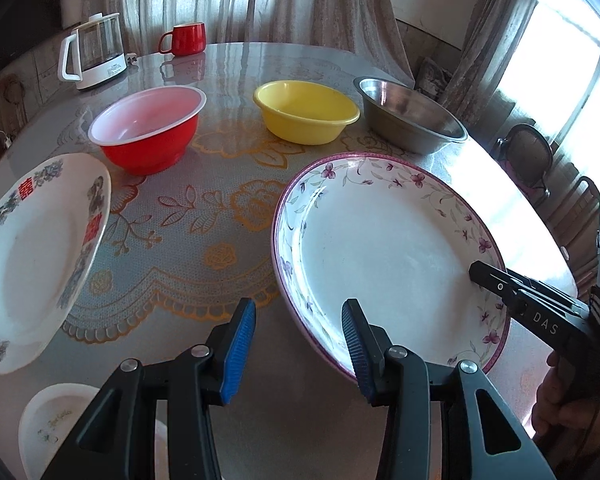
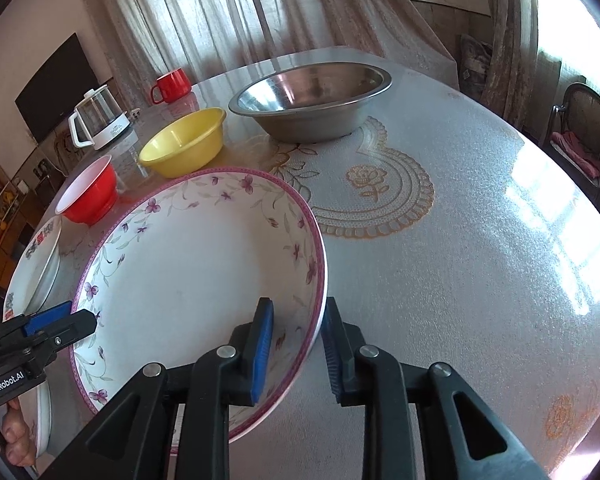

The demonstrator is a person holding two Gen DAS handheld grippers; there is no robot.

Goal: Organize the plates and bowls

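A large floral plate with a purple rim (image 1: 388,256) (image 2: 196,280) is tilted above the table. My right gripper (image 2: 298,344) straddles its near right rim, one finger inside and one outside, with a gap showing at the pads; it shows at the plate's right edge in the left wrist view (image 1: 496,284). My left gripper (image 1: 298,344) is open and empty just left of the plate's near rim; it also shows in the right wrist view (image 2: 66,322). A white plate with red characters (image 1: 40,256) (image 2: 40,260) lies at the left. A red bowl (image 1: 148,128), a yellow bowl (image 1: 306,112) and a steel bowl (image 1: 410,114) stand farther back.
A small white dish (image 1: 56,424) sits at the near left table edge. A glass kettle (image 1: 94,54) and a red mug (image 1: 184,38) stand at the far left. The round table (image 2: 460,260) has a lace-pattern cover. A chair (image 2: 584,136) stands at the right.
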